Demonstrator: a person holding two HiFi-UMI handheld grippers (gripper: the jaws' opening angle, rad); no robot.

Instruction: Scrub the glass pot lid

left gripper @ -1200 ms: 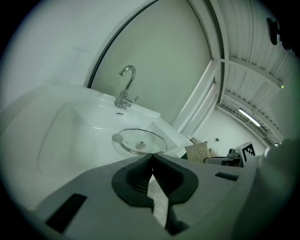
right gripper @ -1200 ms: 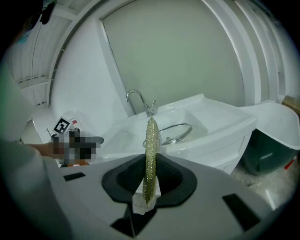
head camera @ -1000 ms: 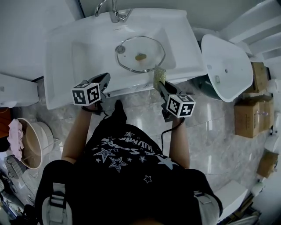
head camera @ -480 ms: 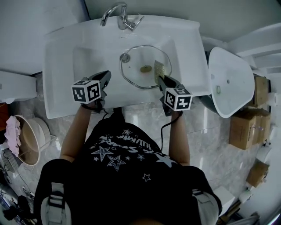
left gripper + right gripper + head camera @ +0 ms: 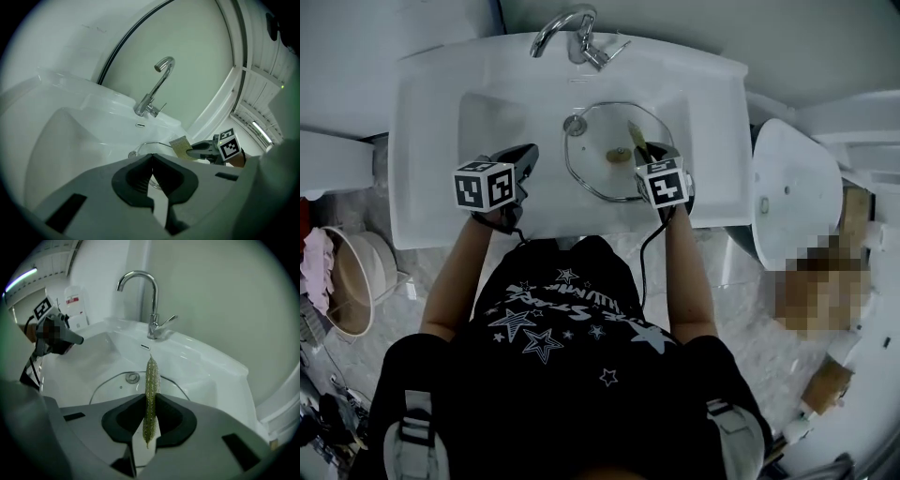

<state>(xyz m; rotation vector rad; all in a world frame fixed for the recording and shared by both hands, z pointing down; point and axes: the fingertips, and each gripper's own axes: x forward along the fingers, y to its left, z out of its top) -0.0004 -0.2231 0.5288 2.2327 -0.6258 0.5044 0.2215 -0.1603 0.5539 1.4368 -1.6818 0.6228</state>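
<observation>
Nearest me, at 6 o'clock in the head view, is my black star-printed shirt [image 5: 553, 328], with both forearms reaching out over the front rim of the white ceramic sink [image 5: 431, 122]. My left hand-held gripper [image 5: 529, 152] hangs over the front left part of the basin, at about 9 o'clock from the lid and apart from it. Its jaws are pressed together with nothing between them [image 5: 151, 172]. My right hand-held gripper [image 5: 643, 150] is over the basin's right half, its jaws clamped on a thin yellow-green scouring pad [image 5: 151, 385]. The pad stands edge-on between the jaws and sticks out forward beyond them. It points out over the round glass pot lid with a metal rim [image 5: 595, 173], which lies flat in the bottom of the basin. From my left gripper view the pad [image 5: 180, 145] shows above the lid's rim, but I cannot tell whether it touches the glass. A small round metal fitting [image 5: 132, 377] sits on the lid near its far edge. Farthest, at 12 o'clock, the curved chrome faucet [image 5: 572, 33] rises from the back of the sink.
</observation>
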